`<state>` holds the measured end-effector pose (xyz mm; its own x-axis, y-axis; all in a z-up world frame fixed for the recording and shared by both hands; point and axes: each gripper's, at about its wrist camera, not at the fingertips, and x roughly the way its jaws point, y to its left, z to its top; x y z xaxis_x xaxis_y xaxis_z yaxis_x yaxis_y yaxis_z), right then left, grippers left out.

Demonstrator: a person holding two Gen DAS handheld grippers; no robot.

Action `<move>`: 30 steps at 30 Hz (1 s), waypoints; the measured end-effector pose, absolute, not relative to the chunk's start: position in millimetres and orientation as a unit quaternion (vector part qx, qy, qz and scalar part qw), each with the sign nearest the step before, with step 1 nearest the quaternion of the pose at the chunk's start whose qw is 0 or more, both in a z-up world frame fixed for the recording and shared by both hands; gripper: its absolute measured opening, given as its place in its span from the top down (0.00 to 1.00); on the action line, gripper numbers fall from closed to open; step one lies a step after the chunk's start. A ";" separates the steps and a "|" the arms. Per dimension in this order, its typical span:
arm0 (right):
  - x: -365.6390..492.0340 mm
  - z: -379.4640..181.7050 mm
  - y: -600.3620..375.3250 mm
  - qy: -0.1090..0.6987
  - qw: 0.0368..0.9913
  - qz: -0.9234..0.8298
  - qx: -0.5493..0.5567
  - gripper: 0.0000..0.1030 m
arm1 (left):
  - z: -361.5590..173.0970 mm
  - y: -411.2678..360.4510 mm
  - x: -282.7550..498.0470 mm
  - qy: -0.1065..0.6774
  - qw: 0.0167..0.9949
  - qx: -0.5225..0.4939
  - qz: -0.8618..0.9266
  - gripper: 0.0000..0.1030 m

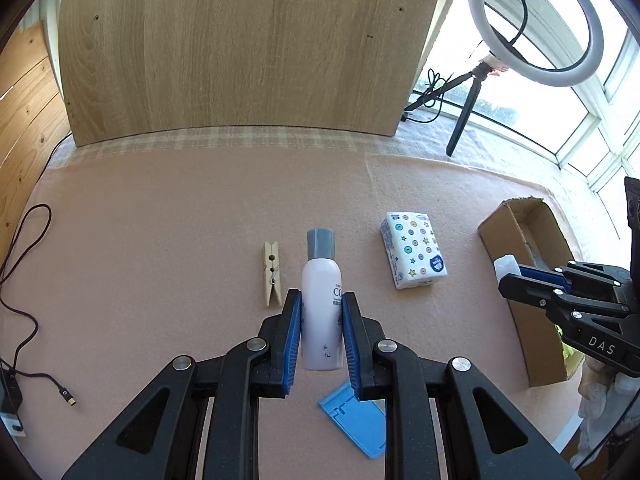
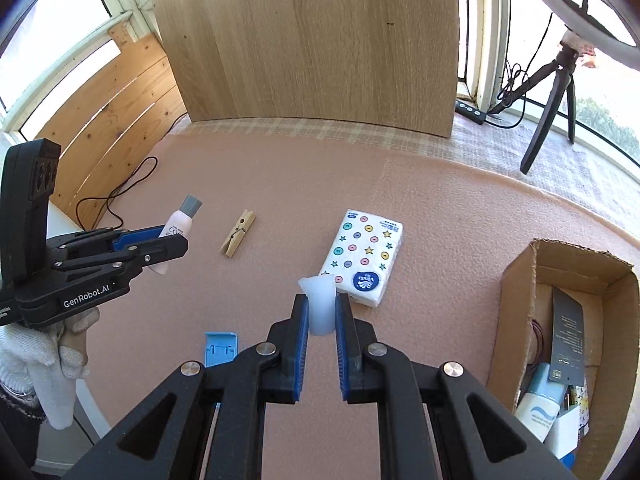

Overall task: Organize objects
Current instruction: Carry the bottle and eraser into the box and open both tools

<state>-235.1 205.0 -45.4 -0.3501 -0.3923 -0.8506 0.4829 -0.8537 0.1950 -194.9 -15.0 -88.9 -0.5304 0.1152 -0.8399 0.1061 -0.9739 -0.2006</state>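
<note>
Left gripper [image 1: 321, 308] is clamping a white bottle [image 1: 322, 304] with a grey cap, blue pads pressed on both sides of its body; in the right wrist view the bottle [image 2: 176, 232] is tilting above the pink mat [image 2: 440, 216]. Right gripper [image 2: 322, 312] is pinching a small translucent white cap-like piece [image 2: 319, 308], jaws nearly closed on it. Wooden clothespin [image 1: 272, 274] is lying just left of the bottle. Patterned tissue pack [image 2: 362, 258] is lying beyond the right gripper. Blue plastic stand [image 1: 356, 420] is lying flat near the left gripper. Cardboard box [image 2: 516, 304] at right is holding assorted items.
</note>
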 end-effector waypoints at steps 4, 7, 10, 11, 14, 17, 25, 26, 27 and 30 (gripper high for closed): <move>-223.1 -36.4 248.0 0.029 0.237 -0.832 0.501 0.89 | -81.8 25.2 -205.1 -0.103 0.036 -0.480 0.870 0.80; -212.6 -32.2 278.0 0.023 0.212 -0.840 0.499 0.89 | -79.3 57.3 -212.8 -0.094 0.062 -0.478 0.871 0.80; -203.3 -29.6 305.5 0.009 0.190 -0.846 0.498 0.89 | -77.0 93.0 -218.5 -0.082 0.090 -0.477 0.870 0.80; -200.4 -28.9 316.1 0.004 0.184 -0.848 0.498 0.89 | -76.1 104.0 -220.3 -0.078 0.099 -0.477 0.870 0.80; -192.2 -27.9 338.9 -0.005 0.165 -0.852 0.497 0.89 | -73.7 136.6 -225.7 -0.067 0.123 -0.476 0.868 0.80; -184.7 -27.2 358.7 -0.013 0.150 -0.855 0.497 0.89 | -73.4 166.5 -230.4 -0.056 0.144 -0.476 0.866 0.80; -169.4 -29.5 400.1 -0.027 0.117 -0.859 0.497 0.89 | -79.4 232.0 -242.9 -0.034 0.189 -0.481 0.855 0.80; -168.4 -30.4 404.1 -0.028 0.114 -0.860 0.497 0.89 | -80.4 240.2 -244.2 -0.031 0.193 -0.482 0.854 0.80; -168.1 -31.2 408.0 -0.030 0.111 -0.860 0.498 0.89 | -80.9 246.7 -244.7 -0.029 0.196 -0.482 0.853 0.80; -166.8 -32.8 418.1 -0.034 0.105 -0.860 0.499 0.89 | -81.9 262.1 -247.3 -0.025 0.204 -0.484 0.850 0.80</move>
